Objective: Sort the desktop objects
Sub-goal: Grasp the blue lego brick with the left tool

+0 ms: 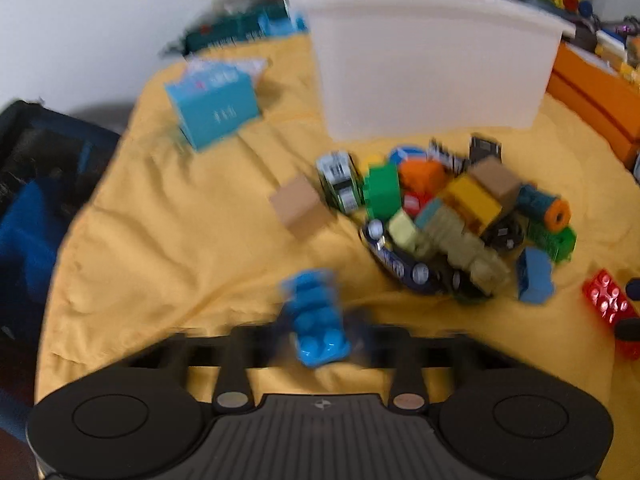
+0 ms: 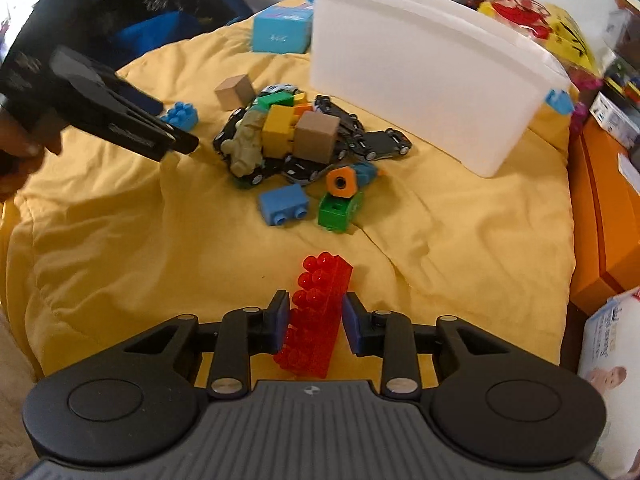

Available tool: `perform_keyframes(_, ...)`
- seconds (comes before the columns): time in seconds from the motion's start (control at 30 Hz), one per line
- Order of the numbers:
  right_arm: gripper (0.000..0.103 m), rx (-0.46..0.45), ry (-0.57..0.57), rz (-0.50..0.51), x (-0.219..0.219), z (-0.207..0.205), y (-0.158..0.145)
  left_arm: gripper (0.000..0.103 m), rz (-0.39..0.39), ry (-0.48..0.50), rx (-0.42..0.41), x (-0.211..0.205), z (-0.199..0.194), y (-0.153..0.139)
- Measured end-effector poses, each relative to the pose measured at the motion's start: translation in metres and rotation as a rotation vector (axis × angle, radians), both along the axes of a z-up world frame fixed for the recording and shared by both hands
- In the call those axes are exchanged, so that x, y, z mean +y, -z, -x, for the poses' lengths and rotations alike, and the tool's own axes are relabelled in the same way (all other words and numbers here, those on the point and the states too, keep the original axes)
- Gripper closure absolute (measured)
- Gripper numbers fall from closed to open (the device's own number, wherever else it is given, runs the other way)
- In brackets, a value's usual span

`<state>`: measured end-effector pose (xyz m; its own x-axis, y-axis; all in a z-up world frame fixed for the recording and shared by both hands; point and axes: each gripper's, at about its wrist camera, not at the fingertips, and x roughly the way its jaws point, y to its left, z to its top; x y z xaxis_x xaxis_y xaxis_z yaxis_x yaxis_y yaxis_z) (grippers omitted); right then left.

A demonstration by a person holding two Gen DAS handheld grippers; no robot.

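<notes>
Two grippers are each working a brick at the pick-up step. Right gripper [image 2: 315, 322] is straddling the red brick [image 2: 316, 312] on the yellow cloth [image 2: 120, 220]; its jaws are nearly closed on it, left pad touching, right pad seeming a hair off. Left gripper [image 1: 318, 330] is pinching the light blue brick [image 1: 316, 316], probably a firm grip, though that view is smeared. Main toy pile [image 2: 288, 140] is sitting in the middle of the cloth, just in front of the white bin [image 2: 420, 80], with a tan cube [image 2: 235, 91] and a blue box [image 2: 282, 32] beside it. Next move, as I'm judging it: finishing the squeeze on red, lifting both clear, carrying them over the bin's near wall and releasing, keeping wrists high enough to clear the rim.
</notes>
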<state>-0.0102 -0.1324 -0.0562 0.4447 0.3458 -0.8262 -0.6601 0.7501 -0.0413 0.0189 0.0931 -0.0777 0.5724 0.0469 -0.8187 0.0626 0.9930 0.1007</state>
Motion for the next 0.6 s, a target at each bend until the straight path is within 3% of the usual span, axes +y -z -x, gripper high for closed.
perform_keyframes(0.07, 0.070, 0.050, 0.051, -0.062, -0.009, -0.006, 0.002, 0.075, 0.022, -0.004, 0.001, 0.003, 0.004, -0.003)
perform_keyframes(0.17, 0.058, 0.070, 0.106, -0.105, -0.018, -0.010, 0.006, 0.075, 0.074, 0.028, 0.010, 0.002, 0.020, -0.018)
perform_keyframes(0.27, 0.056, 0.073, 0.129, -0.134, -0.026, -0.011, 0.005, 0.075, 0.139, 0.112, 0.014, -0.010, 0.041, -0.030)
perform_keyframes(0.37, 0.057, 0.064, 0.156, -0.137, -0.028, -0.014, 0.004, 0.075, 0.134, 0.209, 0.022, -0.034, 0.050, -0.029)
perform_keyframes(0.6, 0.057, 0.028, 0.123, -0.083, -0.022, -0.008, -0.006, 0.075, 0.122, 0.258, 0.058, -0.060, 0.047, -0.014)
